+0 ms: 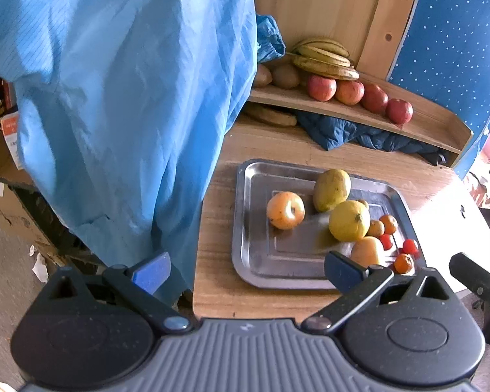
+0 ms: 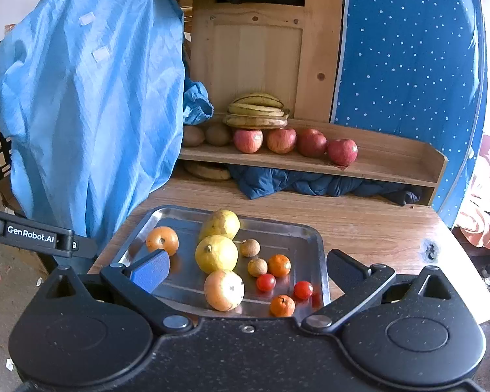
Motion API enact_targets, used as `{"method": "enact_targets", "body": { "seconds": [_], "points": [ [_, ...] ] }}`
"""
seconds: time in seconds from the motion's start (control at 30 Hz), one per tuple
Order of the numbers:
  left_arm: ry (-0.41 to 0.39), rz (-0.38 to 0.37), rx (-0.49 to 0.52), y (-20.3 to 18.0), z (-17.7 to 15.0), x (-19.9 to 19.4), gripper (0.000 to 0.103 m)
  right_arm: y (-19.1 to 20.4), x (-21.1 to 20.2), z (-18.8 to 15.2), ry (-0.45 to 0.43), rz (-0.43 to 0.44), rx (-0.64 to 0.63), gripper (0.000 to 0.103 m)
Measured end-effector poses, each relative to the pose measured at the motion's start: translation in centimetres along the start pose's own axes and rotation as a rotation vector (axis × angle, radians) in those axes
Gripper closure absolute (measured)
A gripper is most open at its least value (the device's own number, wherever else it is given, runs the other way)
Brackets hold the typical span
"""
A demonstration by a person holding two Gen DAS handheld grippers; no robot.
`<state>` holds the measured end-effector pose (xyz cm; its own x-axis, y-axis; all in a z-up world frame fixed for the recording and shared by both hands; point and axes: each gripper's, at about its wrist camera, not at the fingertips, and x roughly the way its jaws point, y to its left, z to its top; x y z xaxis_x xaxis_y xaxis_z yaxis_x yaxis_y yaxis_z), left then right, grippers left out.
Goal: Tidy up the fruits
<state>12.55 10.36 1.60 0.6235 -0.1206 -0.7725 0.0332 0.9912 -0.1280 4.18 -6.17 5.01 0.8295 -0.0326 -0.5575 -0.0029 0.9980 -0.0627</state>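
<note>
The fruits to sort lie loose on a metal tray (image 2: pixel 313 238) on the wooden table (image 2: pixel 375 228): a yellow-green mango (image 2: pixel 219 224) at the far side, a round yellow fruit (image 2: pixel 216 253) just in front of it, an orange-coloured fruit (image 2: pixel 162 240) to its left and a paler orange one (image 2: pixel 224 290) at the near edge. To the right of these sit two small brown fruits (image 2: pixel 250 247), two small tangerines (image 2: pixel 279 265) and two cherry tomatoes (image 2: pixel 266 282), all close together but mostly apart. Behind the tray, on a low wooden shelf (image 2: pixel 392 160) at the back of the table, four red apples (image 2: pixel 281 140) stand in a row, with a bunch of bananas (image 2: pixel 256 111) lying behind them and two brown kiwis (image 2: pixel 217 134) to their left. A dark blue padded cloth (image 2: pixel 310 183) is bundled under the shelf, and a light blue garment (image 2: pixel 91 104) hangs at the left. The right gripper (image 2: pixel 245 269) hovers over the near edge of the tray with its jaws spread wide and nothing between them. The left gripper (image 1: pixel 245 272) hangs above the tray's near left corner, its jaws likewise spread and empty.
</note>
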Motion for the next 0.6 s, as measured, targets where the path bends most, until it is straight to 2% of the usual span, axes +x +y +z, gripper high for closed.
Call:
{"method": "enact_targets", "body": {
  "seconds": [0.4, 0.6],
  "points": [
    [-0.023, -0.010, -0.026, -0.6, -2.6, -2.1, 0.001, -0.7, -1.7, -2.2, 0.018, 0.014, 0.017, 0.001],
    [-0.058, -0.015, 0.000, -1.3, -3.6, -3.4, 0.001, -1.9, -2.7, -3.0, 0.017, 0.029, 0.051, 0.001]
  ]
}}
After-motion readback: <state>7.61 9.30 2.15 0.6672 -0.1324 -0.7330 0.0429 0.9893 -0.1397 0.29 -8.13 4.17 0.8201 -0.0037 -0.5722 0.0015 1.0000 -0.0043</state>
